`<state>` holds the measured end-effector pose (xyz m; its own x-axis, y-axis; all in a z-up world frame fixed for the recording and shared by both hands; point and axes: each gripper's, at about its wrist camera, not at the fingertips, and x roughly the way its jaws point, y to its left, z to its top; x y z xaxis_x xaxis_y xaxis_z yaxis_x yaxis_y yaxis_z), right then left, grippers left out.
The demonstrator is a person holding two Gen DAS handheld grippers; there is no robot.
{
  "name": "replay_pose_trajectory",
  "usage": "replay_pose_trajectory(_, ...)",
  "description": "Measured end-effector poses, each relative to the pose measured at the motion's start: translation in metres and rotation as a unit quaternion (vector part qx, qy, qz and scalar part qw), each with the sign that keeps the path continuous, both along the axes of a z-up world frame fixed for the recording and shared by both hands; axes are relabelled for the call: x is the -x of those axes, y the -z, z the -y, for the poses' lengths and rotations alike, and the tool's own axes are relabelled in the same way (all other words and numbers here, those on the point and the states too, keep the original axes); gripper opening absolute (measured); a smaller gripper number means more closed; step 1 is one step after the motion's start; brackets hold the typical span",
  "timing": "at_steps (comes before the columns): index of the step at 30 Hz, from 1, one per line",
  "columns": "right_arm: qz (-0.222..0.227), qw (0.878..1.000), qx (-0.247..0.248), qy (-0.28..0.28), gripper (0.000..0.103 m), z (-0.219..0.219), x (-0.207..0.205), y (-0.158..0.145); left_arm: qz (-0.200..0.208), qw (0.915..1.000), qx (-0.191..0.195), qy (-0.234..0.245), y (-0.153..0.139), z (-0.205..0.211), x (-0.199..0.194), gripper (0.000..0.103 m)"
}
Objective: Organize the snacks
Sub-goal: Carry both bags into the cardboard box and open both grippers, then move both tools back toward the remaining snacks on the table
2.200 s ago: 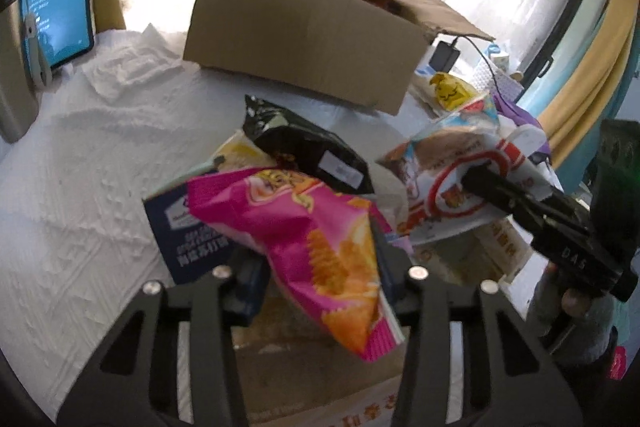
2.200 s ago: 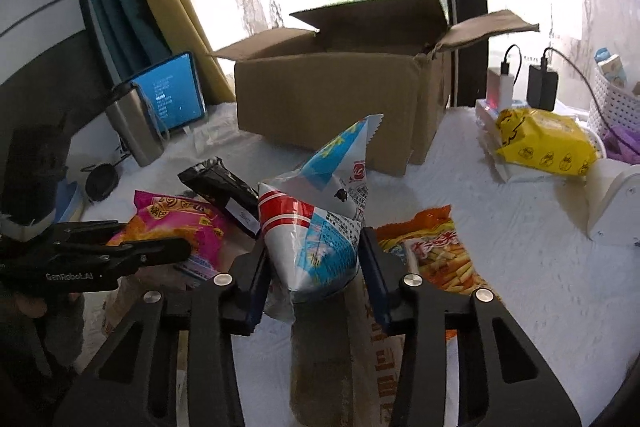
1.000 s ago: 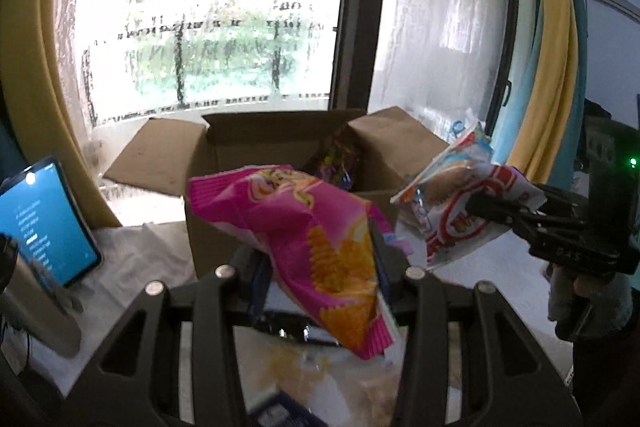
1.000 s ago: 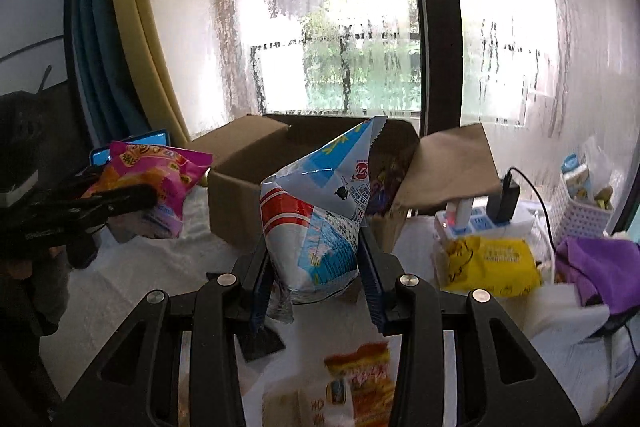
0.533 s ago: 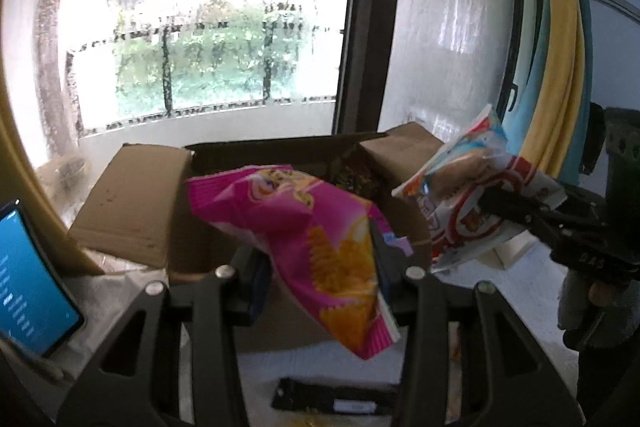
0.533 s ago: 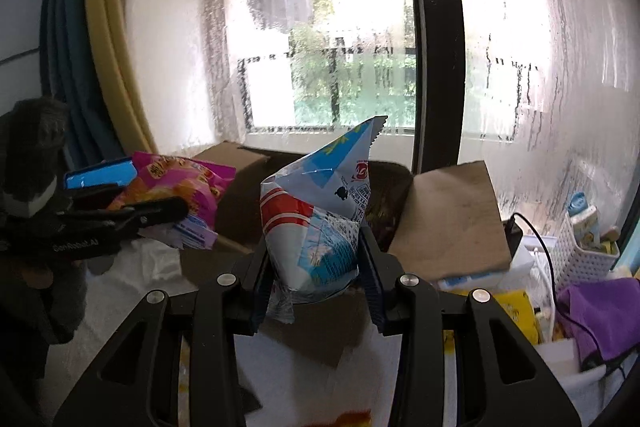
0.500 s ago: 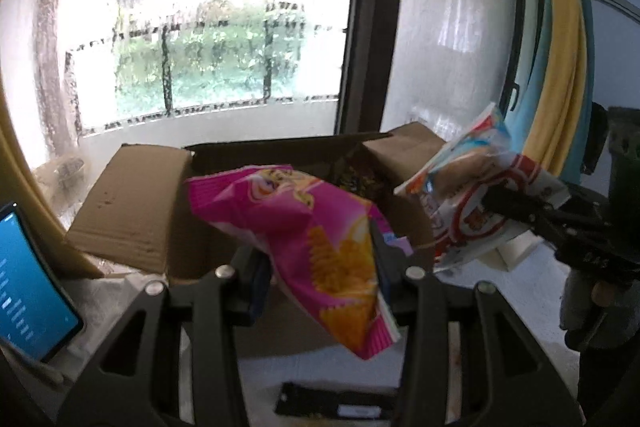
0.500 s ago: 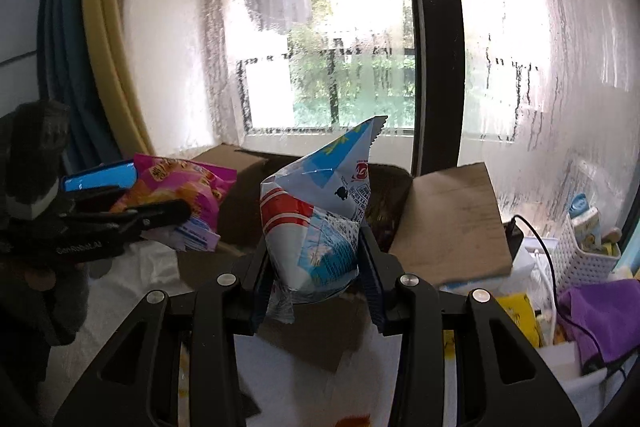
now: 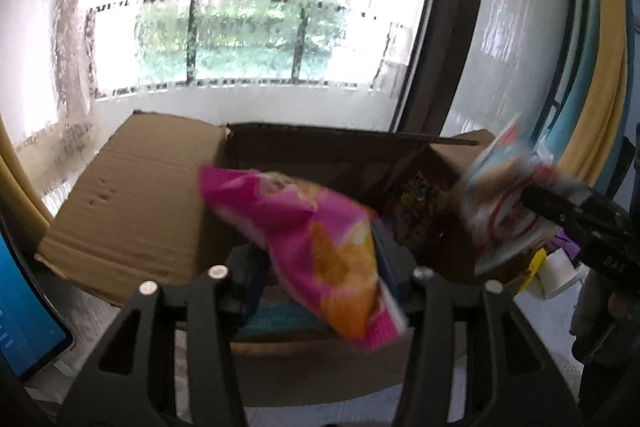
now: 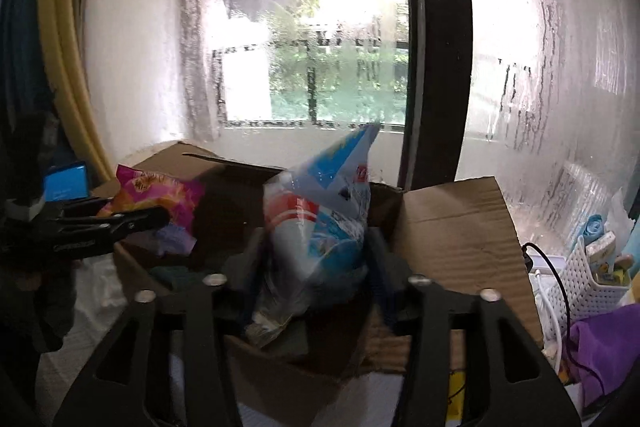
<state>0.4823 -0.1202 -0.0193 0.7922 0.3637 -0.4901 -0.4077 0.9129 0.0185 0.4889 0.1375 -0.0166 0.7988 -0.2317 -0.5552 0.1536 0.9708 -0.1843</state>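
Observation:
My left gripper is shut on a pink chip bag and holds it over the open cardboard box. My right gripper is shut on a white, red and blue snack bag, also above the box opening. In the left wrist view the right gripper and its bag hang over the box's right side. In the right wrist view the left gripper and pink bag are over the box's left side. A colourful packet lies inside the box.
A large window stands right behind the box. A blue-screened tablet is at the left. A white basket with small items, a purple cloth and a charger cable lie to the right of the box.
Both grippers have lifted their bags from the table and carried them forward to above the open box. In the last half second they moved closer over the opening.

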Motion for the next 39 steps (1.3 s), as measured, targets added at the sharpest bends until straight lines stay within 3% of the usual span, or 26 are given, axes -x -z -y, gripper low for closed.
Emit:
replay_pose_trajectory(2, -0.001, 1.0, -0.006, 0.003, 0.07, 0.003, 0.002, -0.001, 0.003, 1.0, 0.001, 0.0, 0.0, 0.002, 0.001, 0.073)
replay_pose_trajectory(4, -0.002, 1.0, -0.006, 0.004, 0.07, 0.004, 0.005, -0.002, 0.007, 1.0, 0.005, 0.002, -0.002, 0.004, 0.005, 0.075)
replay_pose_trajectory(12, -0.009, 1.0, 0.002, -0.001, 0.07, 0.013, 0.038, -0.007, 0.02, 0.9997, 0.012, 0.006, -0.021, 0.012, 0.036, 0.076)
replay_pose_trajectory(27, -0.007, 1.0, -0.011, -0.009, 0.07, 0.039, 0.109, -0.019, 0.031, 0.999, -0.001, 0.031, -0.045, 0.05, 0.129, 0.076)
replay_pose_trajectory(39, -0.024, 1.0, -0.016, -0.006, 0.07, 0.067, 0.154, -0.007, 0.016, 0.9989, 0.0, 0.045, -0.029, 0.072, 0.188, 0.076)
